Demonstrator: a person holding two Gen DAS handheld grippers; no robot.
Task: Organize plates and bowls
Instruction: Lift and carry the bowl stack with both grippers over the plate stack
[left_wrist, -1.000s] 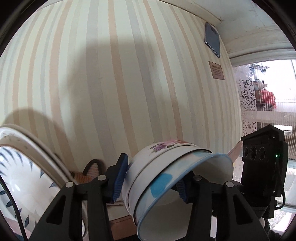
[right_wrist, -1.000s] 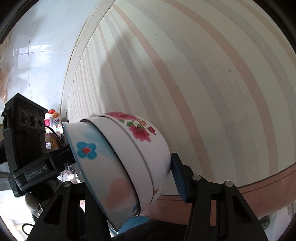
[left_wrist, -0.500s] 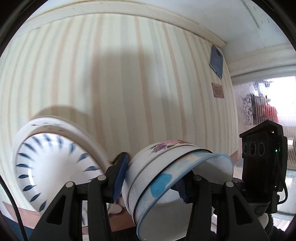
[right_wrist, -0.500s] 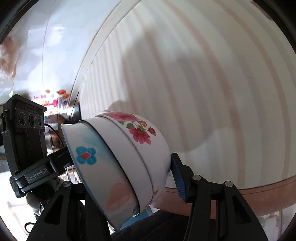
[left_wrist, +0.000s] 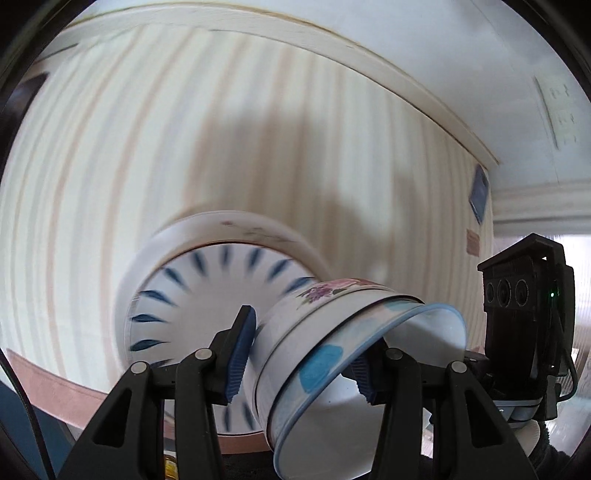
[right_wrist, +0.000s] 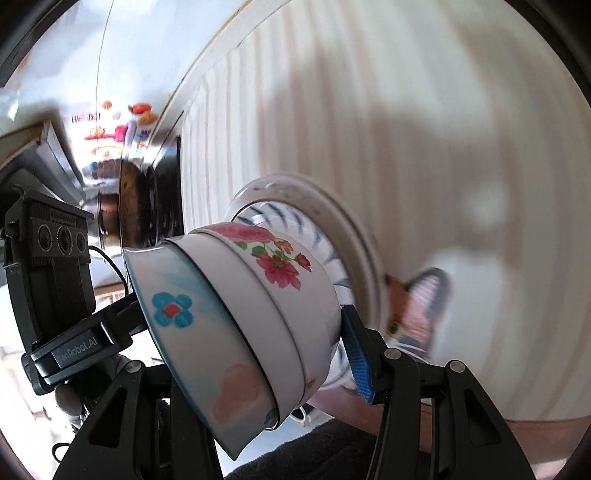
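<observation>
A stack of nested bowls (left_wrist: 332, 339), a floral bowl outermost and a blue-rimmed one innermost, lies on its side between my two grippers. My left gripper (left_wrist: 303, 362) is shut on it, one blue pad on the base and the other inside the mouth. In the right wrist view my right gripper (right_wrist: 258, 350) clamps the same bowl stack (right_wrist: 240, 306) from the opposite side. Just beyond the bowls' base is a blue-dashed plate (left_wrist: 207, 295) resting on a larger white plate (left_wrist: 229, 221). The same two plates (right_wrist: 332, 236) show in the right wrist view.
A striped cloth surface (left_wrist: 147, 147) fills the background, with a brown edge (left_wrist: 55, 391) near me. A fox-faced dish or cloth (right_wrist: 410, 310) sits right of the plates. Dark pots (right_wrist: 136, 206) stand far left. The image is motion-blurred.
Both grippers have swung with the bowl stack towards the stacked plates. The plates moved from the left edge to the centre behind the bowls. The fox-faced item came into view.
</observation>
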